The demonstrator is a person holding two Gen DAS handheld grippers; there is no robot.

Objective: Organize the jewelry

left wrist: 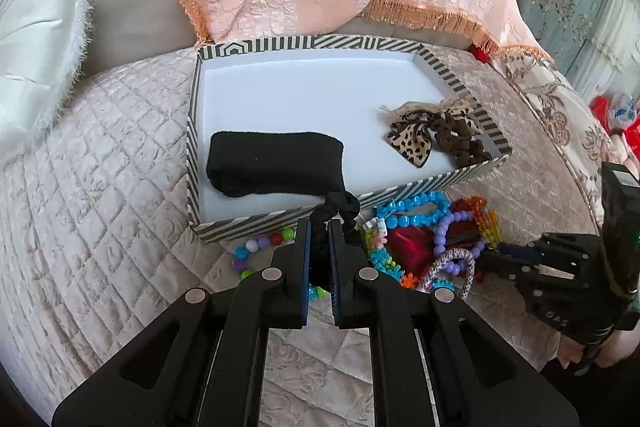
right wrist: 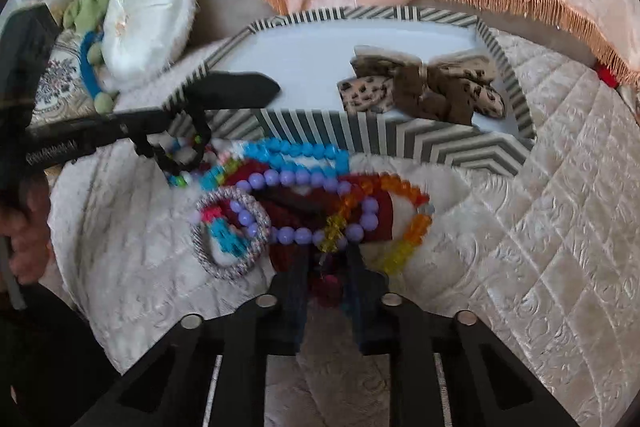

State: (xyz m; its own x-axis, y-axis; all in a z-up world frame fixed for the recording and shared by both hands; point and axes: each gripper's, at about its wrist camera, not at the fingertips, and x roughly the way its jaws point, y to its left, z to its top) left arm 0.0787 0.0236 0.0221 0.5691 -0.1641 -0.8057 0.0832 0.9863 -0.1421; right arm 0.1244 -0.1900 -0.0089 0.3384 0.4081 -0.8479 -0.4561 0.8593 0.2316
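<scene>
Jewelry pile (left wrist: 432, 239) lies beside striped box (left wrist: 224, 227); left gripper (left wrist: 319, 227) clamps black scrunchie (left wrist: 334, 211); right gripper (right wrist: 328, 259) closed within pile.

1. Left hand-held gripper (left wrist: 320, 239) points steeply down, jaws pinched tight on a black scrunchie (left wrist: 334, 213).
2. Right hand-held gripper (right wrist: 328, 263) is also angled down and pretty much closed; what's between its blurry fingers (right wrist: 298, 279) I can't tell.
3. A bare hand (right wrist: 24, 227) grips the left handle.

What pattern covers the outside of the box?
Black-and-white stripes on the box, forming chevrons; clearest in the right wrist view.
</scene>
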